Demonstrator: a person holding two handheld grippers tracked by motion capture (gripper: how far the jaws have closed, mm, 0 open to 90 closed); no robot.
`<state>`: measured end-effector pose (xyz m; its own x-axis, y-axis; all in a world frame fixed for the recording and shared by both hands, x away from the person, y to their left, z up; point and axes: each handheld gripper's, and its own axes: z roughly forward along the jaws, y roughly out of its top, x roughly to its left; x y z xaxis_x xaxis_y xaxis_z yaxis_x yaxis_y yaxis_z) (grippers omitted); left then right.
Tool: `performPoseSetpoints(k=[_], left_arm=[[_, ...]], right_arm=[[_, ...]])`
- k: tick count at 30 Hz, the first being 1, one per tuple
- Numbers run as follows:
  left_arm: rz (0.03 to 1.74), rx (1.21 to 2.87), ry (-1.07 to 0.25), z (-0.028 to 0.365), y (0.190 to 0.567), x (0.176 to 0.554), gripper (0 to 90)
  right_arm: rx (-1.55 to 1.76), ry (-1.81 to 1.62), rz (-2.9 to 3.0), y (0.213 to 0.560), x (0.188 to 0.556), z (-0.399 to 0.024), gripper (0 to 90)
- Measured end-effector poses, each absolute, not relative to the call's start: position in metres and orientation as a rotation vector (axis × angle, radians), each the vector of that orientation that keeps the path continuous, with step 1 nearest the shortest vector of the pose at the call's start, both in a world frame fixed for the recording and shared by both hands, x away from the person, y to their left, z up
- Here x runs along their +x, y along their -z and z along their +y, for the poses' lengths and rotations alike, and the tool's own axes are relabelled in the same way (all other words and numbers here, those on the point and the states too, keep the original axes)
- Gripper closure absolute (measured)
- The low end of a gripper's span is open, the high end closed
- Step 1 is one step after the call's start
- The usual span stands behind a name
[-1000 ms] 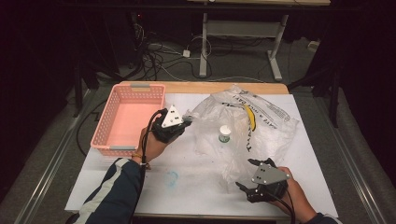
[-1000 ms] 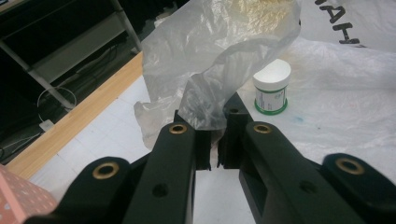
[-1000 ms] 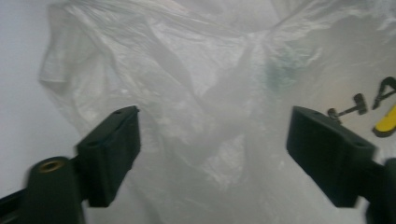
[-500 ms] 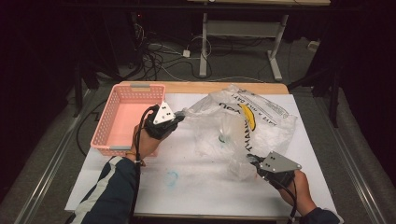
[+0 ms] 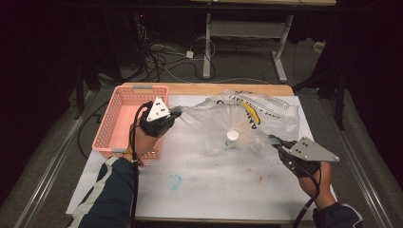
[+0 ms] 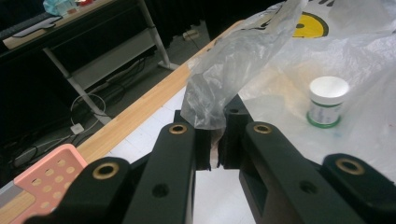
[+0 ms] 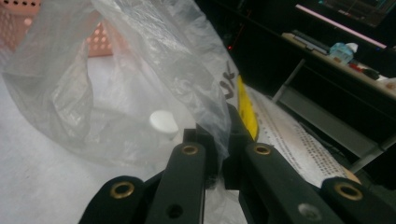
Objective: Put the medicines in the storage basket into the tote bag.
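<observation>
Stretching between the two hand-held tools, a clear crinkled plastic bag with black print and a yellow mark spans the middle of the white-covered table. The left gripper, at about ten o'clock from the table's centre, has its black jaws pinched together on a twisted corner of the bag; in the left gripper view the film rises straight out of the narrow gap between the jaws. The right gripper, at about four o'clock, likewise has its jaws clamped on the opposite edge of the bag, and in the right gripper view the film is trapped between them. Both pinched ends are raised above the table, and the bag's mouth gapes toward the person.

A small jar with a white round lid and green-banded label stands upright on the table at the centre, seen through the film; in the right gripper view its lid shows inside the bag's opening.

A pink perforated plastic basket sits at nine o'clock, just beside the left hand.
</observation>
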<state>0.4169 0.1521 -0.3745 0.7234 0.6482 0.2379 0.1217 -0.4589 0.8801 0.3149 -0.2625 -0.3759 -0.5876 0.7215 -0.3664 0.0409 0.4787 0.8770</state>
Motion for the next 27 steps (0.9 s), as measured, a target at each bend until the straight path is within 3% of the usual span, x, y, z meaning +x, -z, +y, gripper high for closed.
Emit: performPoseSetpoints(k=[27], left_arm=[[0.571,1.943,-0.726,0.169,0.357,0.408,83.7]], right_arm=[[0.630,-1.165,1.866,0.354,0.319,-0.275,90.0]])
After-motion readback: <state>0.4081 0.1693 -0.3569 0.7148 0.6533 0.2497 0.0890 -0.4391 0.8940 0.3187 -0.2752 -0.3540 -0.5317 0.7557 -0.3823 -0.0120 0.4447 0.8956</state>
